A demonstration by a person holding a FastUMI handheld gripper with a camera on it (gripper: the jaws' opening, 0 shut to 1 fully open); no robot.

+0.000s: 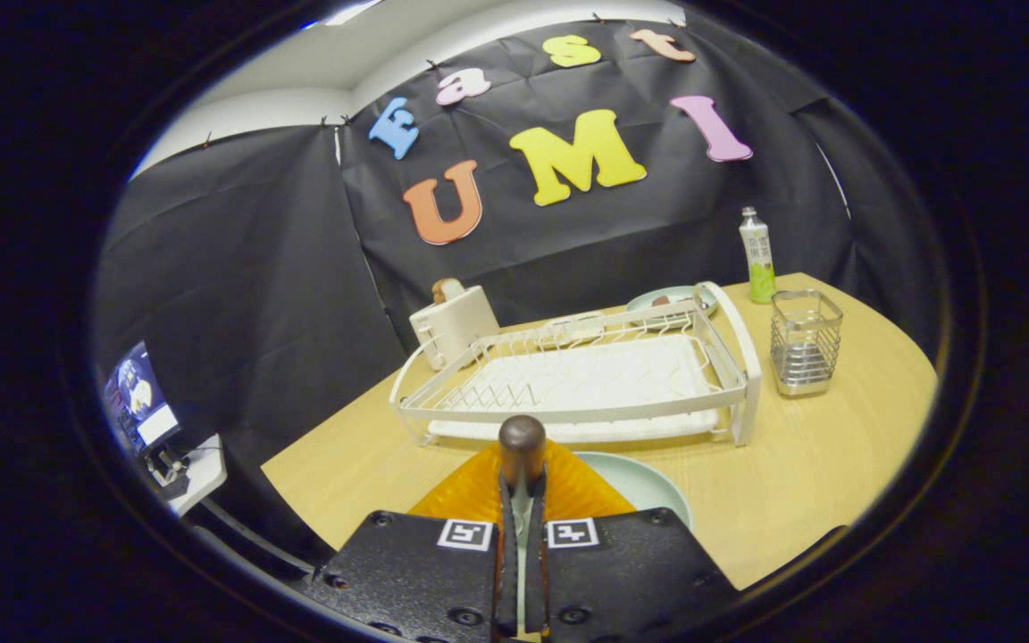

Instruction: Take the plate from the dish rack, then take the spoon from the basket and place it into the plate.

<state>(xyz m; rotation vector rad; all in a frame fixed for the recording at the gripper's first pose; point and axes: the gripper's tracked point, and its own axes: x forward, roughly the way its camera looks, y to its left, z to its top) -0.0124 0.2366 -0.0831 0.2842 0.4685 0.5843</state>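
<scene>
Spoon [522,444] clamped between the gripper [522,500] fingers, handle end up, long axis along them | plate [648,482] on the table just beneath, slightly right | next: lower and release.

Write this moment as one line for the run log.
tool: shut on spoon | plate: on table, in front of dish rack | basket: beside rack | spoon not yet in plate
</scene>
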